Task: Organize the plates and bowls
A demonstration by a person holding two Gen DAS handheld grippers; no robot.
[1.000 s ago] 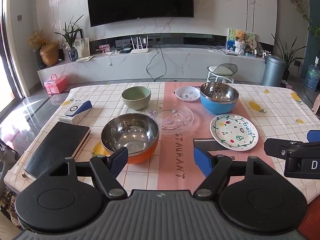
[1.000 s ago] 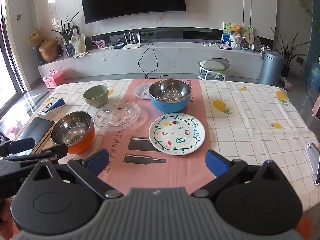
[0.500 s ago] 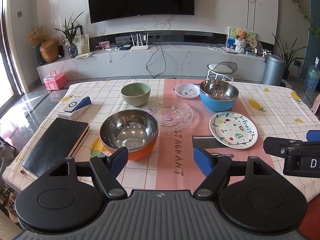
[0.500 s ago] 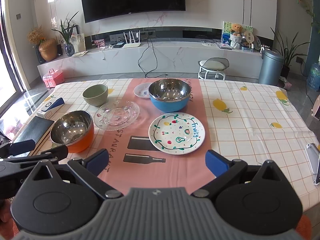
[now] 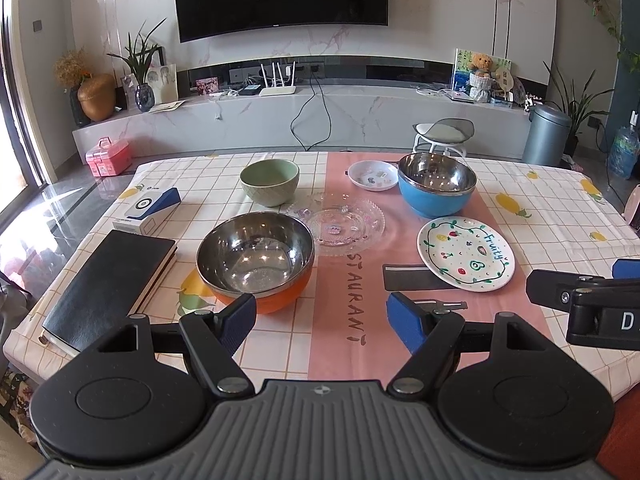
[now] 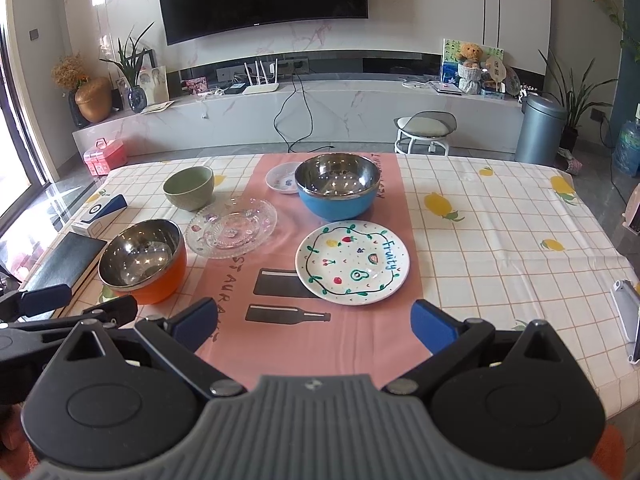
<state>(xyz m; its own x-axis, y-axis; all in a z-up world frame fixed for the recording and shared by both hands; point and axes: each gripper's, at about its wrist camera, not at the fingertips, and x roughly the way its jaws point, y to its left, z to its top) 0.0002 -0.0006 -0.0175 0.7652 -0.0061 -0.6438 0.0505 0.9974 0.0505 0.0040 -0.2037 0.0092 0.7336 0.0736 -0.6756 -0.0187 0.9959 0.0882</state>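
Note:
On the tablecloth stand an orange steel bowl (image 5: 256, 260) (image 6: 144, 260), a blue steel bowl (image 5: 437, 184) (image 6: 337, 186) and a green bowl (image 5: 269, 181) (image 6: 189, 187). Between them lie a clear glass plate (image 5: 344, 226) (image 6: 232, 227), a white painted fruit plate (image 5: 465, 253) (image 6: 352, 262) and a small white dish (image 5: 370, 175) (image 6: 282, 177). My left gripper (image 5: 320, 316) hangs open just before the orange bowl, holding nothing. My right gripper (image 6: 314, 326) is open and empty near the front edge, short of the fruit plate.
A black notebook (image 5: 110, 280) and a white and blue box (image 5: 147, 209) lie at the table's left side. A phone-like object (image 6: 628, 320) rests at the right edge. Beyond the table are a stool (image 6: 424, 130), a bin (image 6: 540, 128) and a marble TV bench.
Both grippers stay open. The left view has drifted slightly back and up, so the dishes sit a little farther off. The dishes themselves have not moved.

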